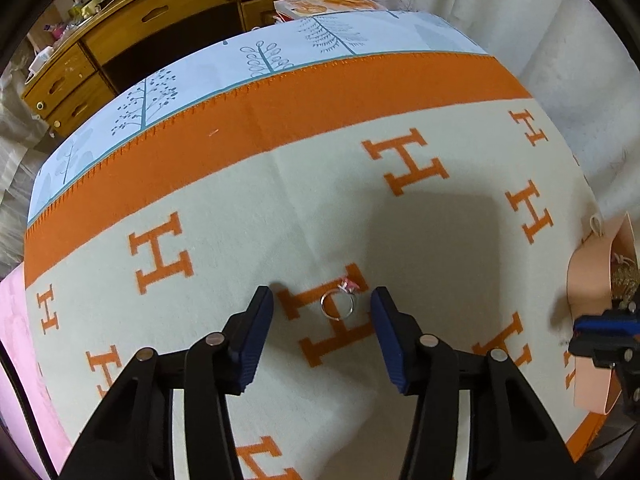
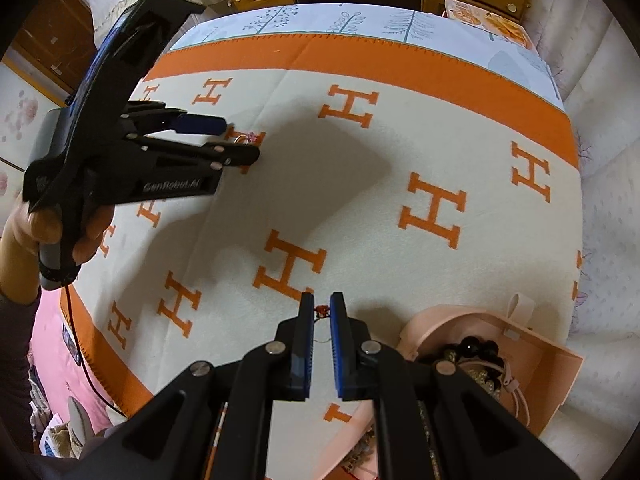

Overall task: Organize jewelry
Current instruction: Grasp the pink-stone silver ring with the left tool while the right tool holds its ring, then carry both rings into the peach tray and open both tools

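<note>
A silver ring with a pink stone (image 1: 339, 303) lies on the cream blanket with orange H letters (image 1: 248, 216). My left gripper (image 1: 322, 300) is open, its jaws low on either side of the ring without touching it. It also shows in the right wrist view (image 2: 240, 140), with the ring (image 2: 245, 139) between its fingers. My right gripper (image 2: 319, 312) is nearly closed around a thin ring with a red stone (image 2: 321, 312), held just above the blanket. A pink jewelry box (image 2: 496, 356) stands open to its right, with black beads and chains inside.
The pink box (image 1: 600, 276) sits at the blanket's right edge in the left wrist view. A wooden dresser (image 1: 140, 32) stands beyond the bed. A magazine (image 1: 332, 4) lies at the far edge. Pink bedding (image 1: 24, 360) lies to the left.
</note>
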### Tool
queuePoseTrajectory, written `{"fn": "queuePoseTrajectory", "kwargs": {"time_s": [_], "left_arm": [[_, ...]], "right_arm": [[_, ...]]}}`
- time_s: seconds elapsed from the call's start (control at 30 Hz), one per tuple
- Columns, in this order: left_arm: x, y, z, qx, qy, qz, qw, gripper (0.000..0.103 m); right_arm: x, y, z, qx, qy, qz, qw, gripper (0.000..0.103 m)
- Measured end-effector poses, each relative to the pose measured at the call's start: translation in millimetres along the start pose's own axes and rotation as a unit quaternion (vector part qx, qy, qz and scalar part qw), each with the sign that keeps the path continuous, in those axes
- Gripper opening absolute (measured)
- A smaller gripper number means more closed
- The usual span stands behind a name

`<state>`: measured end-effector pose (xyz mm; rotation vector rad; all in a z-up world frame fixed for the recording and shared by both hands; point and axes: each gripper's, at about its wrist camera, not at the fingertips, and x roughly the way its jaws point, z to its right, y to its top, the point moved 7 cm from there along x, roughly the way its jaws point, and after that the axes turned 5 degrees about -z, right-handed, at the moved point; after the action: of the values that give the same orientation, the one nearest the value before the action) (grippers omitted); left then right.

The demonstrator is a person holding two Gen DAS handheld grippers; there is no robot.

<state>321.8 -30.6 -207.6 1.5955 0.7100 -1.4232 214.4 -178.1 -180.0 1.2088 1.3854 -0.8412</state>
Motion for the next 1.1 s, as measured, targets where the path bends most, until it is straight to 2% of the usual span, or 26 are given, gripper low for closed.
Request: {"fn": "queuePoseTrajectory", "kwargs": {"time_s": [0.03, 0.17, 0.27, 0.47, 0.6, 0.77, 0.93, 1.1], "left_arm": [[0, 1, 0, 0.002, -0.001, 0.001, 1.0000, 0.042], [-1, 1, 6, 0.015, -0.004, 0.000, 0.9999, 0.018], [-2, 1, 9, 0.017, 0.002, -0.002, 0.9999, 0.014], [-8, -7, 11, 0.000, 0.007, -0.006, 1.0000, 0.014], [-29, -18, 29, 0.018, -0.002, 0.008, 0.9998, 0.014], [-73, -36, 83, 0.073, -0.037, 0.042, 0.9958, 0.014], [-109, -42, 150, 0.124, -0.076, 0.069, 0.9870, 0.014], [-121, -32, 206, 0.159, -0.087, 0.085, 0.9798, 0.014]], "right_arm": [[-1, 1, -3, 0.000, 0.000, 0.000, 1.000, 0.008], [3, 5, -12, 0.001, 0.001, 0.002, 1.000, 0.008], [4, 5, -17, 0.002, 0.001, 0.005, 1.000, 0.008], [-9, 2, -22, 0.003, 0.009, 0.024, 1.000, 0.008], [-28, -9, -23, 0.003, 0.018, 0.049, 0.999, 0.008], [-58, -33, -7, 0.020, 0.014, 0.083, 0.996, 0.008], [-78, -53, 27, 0.058, -0.009, 0.107, 0.992, 0.008], [-91, -64, 71, 0.113, -0.038, 0.131, 0.984, 0.008]]}}
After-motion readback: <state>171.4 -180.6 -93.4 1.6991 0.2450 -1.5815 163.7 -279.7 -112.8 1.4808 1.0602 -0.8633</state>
